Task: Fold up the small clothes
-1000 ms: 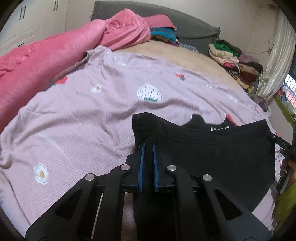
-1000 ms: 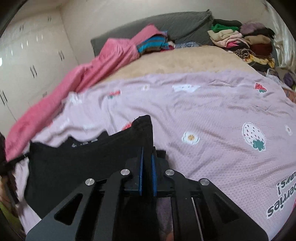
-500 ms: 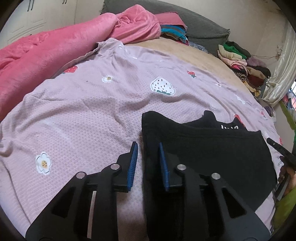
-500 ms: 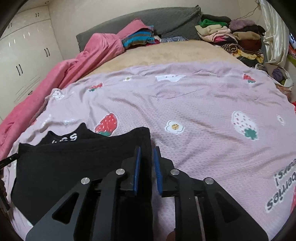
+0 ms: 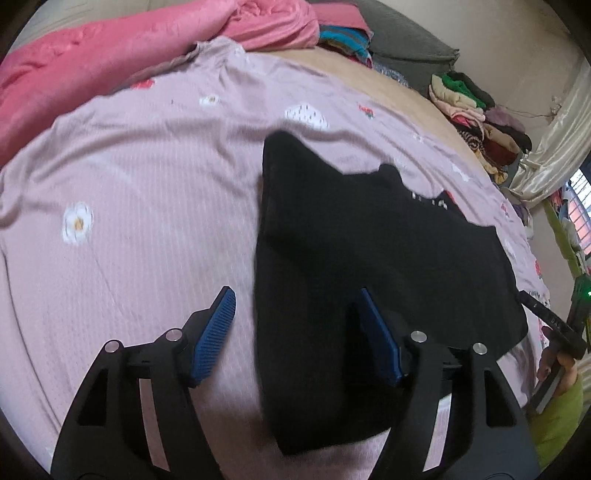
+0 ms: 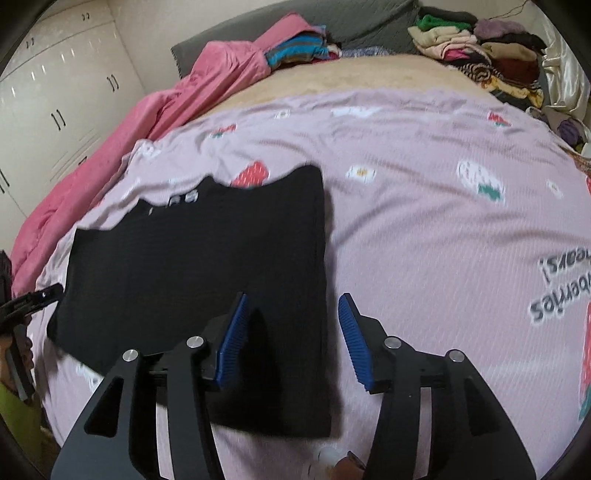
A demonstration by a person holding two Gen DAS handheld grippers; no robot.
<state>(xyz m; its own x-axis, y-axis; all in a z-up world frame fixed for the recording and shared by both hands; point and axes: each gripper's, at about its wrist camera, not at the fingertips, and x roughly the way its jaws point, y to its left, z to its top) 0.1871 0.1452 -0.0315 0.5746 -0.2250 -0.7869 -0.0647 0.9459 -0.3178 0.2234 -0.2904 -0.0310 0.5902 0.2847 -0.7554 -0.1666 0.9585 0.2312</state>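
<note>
A small black garment (image 5: pixel 369 258) lies flat on the lilac printed sheet (image 5: pixel 129 206), folded over on itself, with white lettering near its far edge. My left gripper (image 5: pixel 295 299) hovers over the garment's left edge; its jaws are opening and the blue pads stand clear of the cloth. In the right wrist view the same black garment (image 6: pixel 192 266) fills the left half. My right gripper (image 6: pixel 293 302) is above its right edge, jaws opening, pads off the fabric. Each view shows the other gripper's tip at the frame's side.
A pink blanket (image 5: pixel 110 55) is bunched along the far left of the bed. Stacked folded clothes (image 6: pixel 480 48) sit at the far right by a grey headboard (image 6: pixel 351 18). White cupboards (image 6: pixel 55 103) line the left wall. A curtain (image 5: pixel 554 140) hangs at right.
Both grippers let go of the black garment's corners: jaws went from shut on the cloth to wide apart. The garment now rests flat on the sheet, and both grippers drew back toward its near edge.
</note>
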